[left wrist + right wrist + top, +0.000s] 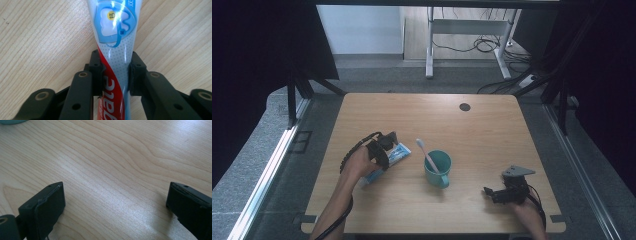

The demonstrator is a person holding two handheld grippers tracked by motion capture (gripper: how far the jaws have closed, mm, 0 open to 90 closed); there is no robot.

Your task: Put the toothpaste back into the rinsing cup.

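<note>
- High view: nearest the camera, two forearms coming in from the bottom edge. Left gripper (388, 141) sitting on a toothpaste tube (388, 159) lying flat on the table (472, 130), left of centre.
- Just right of the tube, a teal cup (438, 169) standing upright with a toothbrush (427, 155) leaning in it, head up and tilted toward the tube. Cup and tube near each other, not touching.
- Right gripper (490, 194) parked low near the right front corner, well apart from the cup. Too small here to tell how wide it's set.
- Small dark disc (465, 107) set in the far side of the table.
- Left gripper view: clamped onto the tube (115, 62), both pads (98, 72) pressing the sides, tube squeezed a bit narrower between them. Blue-and-white tooth logo running away from the camera, red lettering close in. Wood right underneath.
- Right gripper view: jaws spread wide, nothing between them, just bare wood (112, 170). Sliver of the teal cup (11, 121) peeking in at the top left corner.
</note>
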